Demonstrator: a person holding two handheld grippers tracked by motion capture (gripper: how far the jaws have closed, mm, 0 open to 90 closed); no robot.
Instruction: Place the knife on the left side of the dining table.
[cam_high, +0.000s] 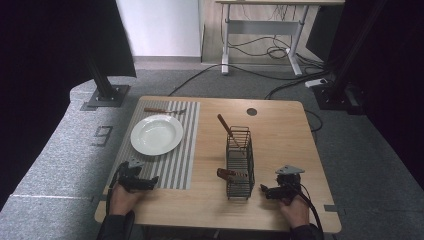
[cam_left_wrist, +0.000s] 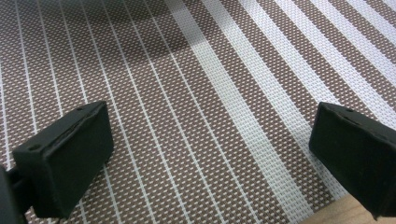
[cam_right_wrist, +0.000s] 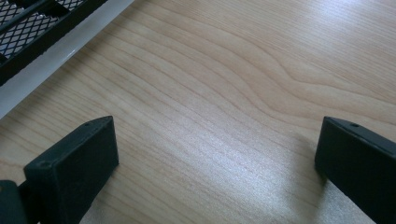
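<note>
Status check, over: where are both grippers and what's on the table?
Left gripper open, empty, over striped placemat. Right gripper open, empty, over bare wood beside wire caddy. White plate empty; utensil lies behind it. Nothing between the fingers.

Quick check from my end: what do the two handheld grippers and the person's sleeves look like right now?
Both are black. The left gripper and right gripper each carry a grey three-cornered plate on top. Each claw is a pair of blocky, matte black rectangular jaws with small holes near the edges. A black cable trails from the right one. The sleeves are dark.
</note>
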